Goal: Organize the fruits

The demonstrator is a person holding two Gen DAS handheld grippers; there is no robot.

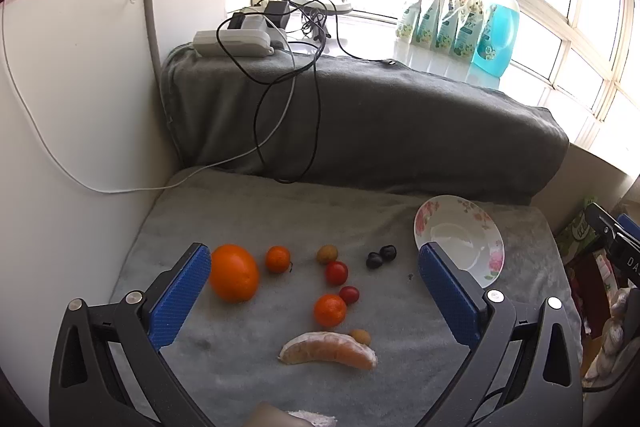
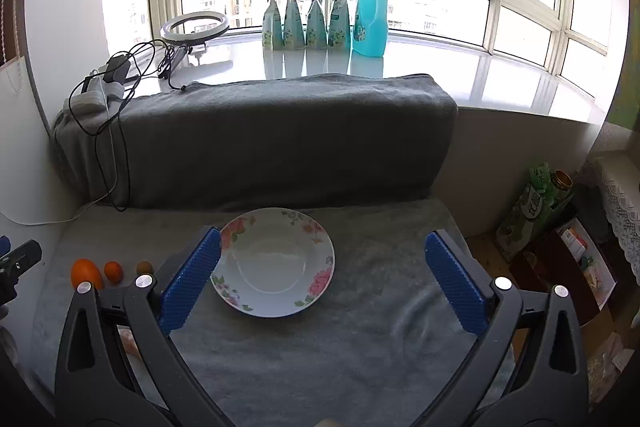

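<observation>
The left gripper [image 1: 315,281] hangs over the grey towel-covered surface [image 1: 248,219] with its blue-padded jaws spread wide and nothing between the pads. Just inside its left jaw lies the large round orange [image 1: 234,272], near the pad but apart from it. Between the jaws, further on, sit a small round tangerine [image 1: 277,259], a tan longan-like fruit [image 1: 327,253], two red cherry tomatoes [image 1: 336,272], one above the other, and a second small tangerine [image 1: 329,310]. Nearer the camera, still between the jaws, a peeled curved orange segment [image 1: 328,351] rests with another small tan fruit [image 1: 360,337] touching its upper edge. Two dark purple grapes [image 1: 381,256] lie together just short of the right jaw. The white floral-rimmed ceramic plate [image 1: 440,215] sits behind the right jaw's tip, partly hidden by it, and holds no fruit. The right gripper [image 2: 323,259] also stands wide with empty jaws; the same plate [image 2: 320,235] lies between them, close to the left pad, and the large orange [image 2: 85,273] shows outside the left jaw. Blue detergent bottle [image 2: 372,3] stands on the windowsill well beyond.
</observation>
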